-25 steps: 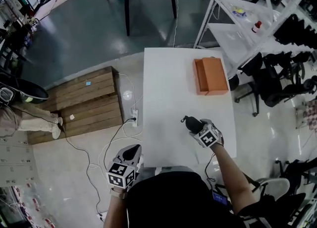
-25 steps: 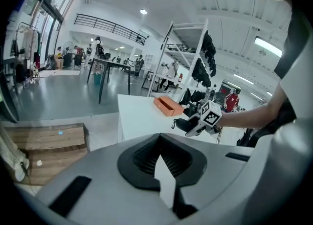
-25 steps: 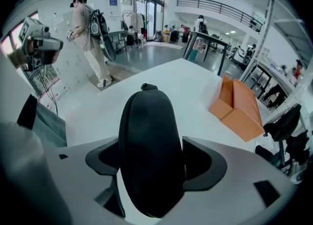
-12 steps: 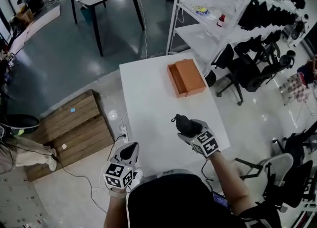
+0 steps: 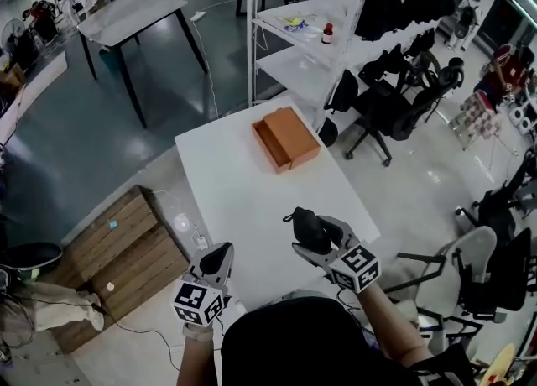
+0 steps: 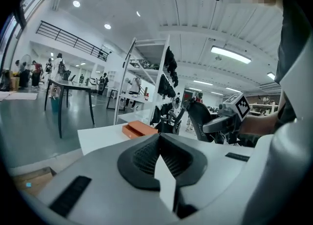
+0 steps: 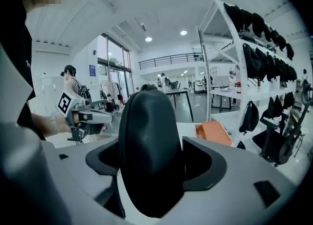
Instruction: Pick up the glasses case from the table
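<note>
Pinching the black glasses case (image 7: pixel 146 146) across its middle in the right gripper (image 5: pixel 315 237) above the white table (image 5: pixel 235 183), seemingly light, stiff, slick; jaws of the left gripper (image 6: pixel 159 158) pressed together.

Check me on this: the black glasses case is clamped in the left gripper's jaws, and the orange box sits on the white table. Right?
Not quite: the right gripper holds the glasses case, as the right gripper view shows; the left gripper is shut and empty. The orange box does sit on the white table.
</note>
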A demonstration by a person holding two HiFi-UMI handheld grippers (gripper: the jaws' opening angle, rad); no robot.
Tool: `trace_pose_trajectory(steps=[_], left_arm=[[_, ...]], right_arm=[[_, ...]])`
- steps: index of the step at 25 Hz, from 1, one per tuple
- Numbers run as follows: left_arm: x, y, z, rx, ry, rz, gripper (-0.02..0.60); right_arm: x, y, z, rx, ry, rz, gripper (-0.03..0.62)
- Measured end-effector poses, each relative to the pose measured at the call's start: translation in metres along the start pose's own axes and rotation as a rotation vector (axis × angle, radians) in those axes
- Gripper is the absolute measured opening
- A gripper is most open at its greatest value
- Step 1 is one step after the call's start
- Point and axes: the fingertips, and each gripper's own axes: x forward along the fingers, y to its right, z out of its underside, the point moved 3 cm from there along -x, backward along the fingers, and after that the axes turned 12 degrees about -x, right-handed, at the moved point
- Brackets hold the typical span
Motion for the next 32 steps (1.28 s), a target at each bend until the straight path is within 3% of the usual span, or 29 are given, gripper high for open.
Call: trace_pose_trajectory(steps=[6, 12, 32], left_arm=[[0.006, 0.018, -0.018, 0.048, 0.02, 0.07, 0.017], [0.014, 0.031, -0.021, 0.062, 0.019, 0.1, 0.018], [0.011, 0.027, -0.016, 0.05, 0.014, 0.062, 0.017]], right_arm=[[-0.033, -0.011, -0.014, 0.058, 0.103, 0.058, 0.38], [-0.054, -0.013, -0.009, 0.092, 0.126, 0.088, 0.38], [-0.047, -0.004, -0.002, 0.089, 0.121, 0.1, 0.38]])
